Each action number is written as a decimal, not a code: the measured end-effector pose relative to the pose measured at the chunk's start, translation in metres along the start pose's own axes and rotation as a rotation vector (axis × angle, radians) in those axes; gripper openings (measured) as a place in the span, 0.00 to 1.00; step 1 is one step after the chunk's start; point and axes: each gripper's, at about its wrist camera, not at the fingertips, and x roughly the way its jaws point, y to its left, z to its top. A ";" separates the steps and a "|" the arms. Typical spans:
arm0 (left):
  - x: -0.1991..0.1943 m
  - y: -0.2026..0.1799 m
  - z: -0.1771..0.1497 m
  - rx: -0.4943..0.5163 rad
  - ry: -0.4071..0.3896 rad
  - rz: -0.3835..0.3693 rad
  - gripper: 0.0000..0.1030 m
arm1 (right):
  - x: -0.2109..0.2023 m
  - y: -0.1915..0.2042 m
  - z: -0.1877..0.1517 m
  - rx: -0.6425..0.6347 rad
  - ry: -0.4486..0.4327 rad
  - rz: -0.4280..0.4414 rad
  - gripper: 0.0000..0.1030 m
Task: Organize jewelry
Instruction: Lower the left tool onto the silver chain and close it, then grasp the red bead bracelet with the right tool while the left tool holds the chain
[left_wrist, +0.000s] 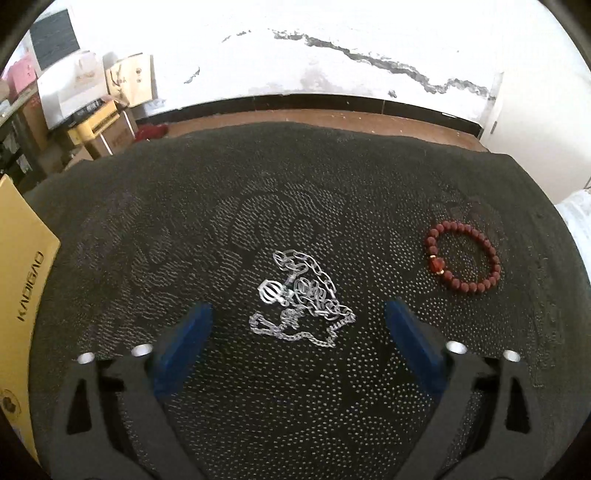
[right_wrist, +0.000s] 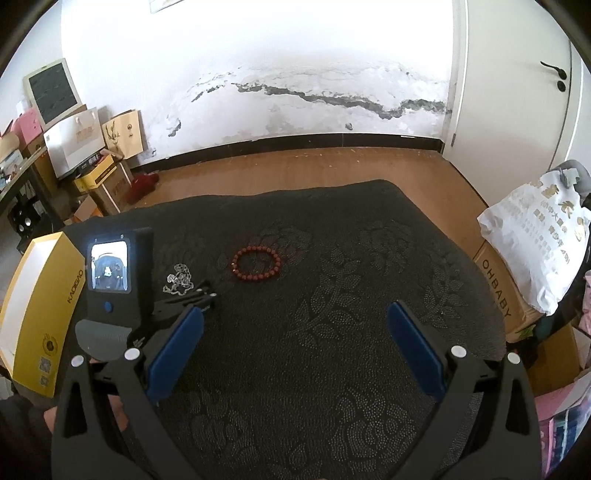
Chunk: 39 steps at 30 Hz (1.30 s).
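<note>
The tangled silver chain necklace lies heaped on the dark patterned cloth of the table, dead ahead of the left hand-held gripper, between its wide-spread blue pads with nothing gripped. Its heap runs roughly far-left to near-right. The red beaded bracelet sits well right. The right hand-held gripper, open and empty, is farther off.
</note>
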 end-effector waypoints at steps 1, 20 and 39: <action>-0.002 0.000 0.001 0.003 -0.004 0.004 0.68 | 0.001 -0.001 0.000 0.005 0.003 0.004 0.93; -0.048 0.029 0.000 0.086 -0.063 -0.037 0.08 | 0.025 0.011 0.007 0.015 0.039 0.011 0.93; -0.143 0.096 -0.025 0.099 -0.065 -0.123 0.08 | 0.163 0.045 0.011 -0.047 0.238 -0.059 0.93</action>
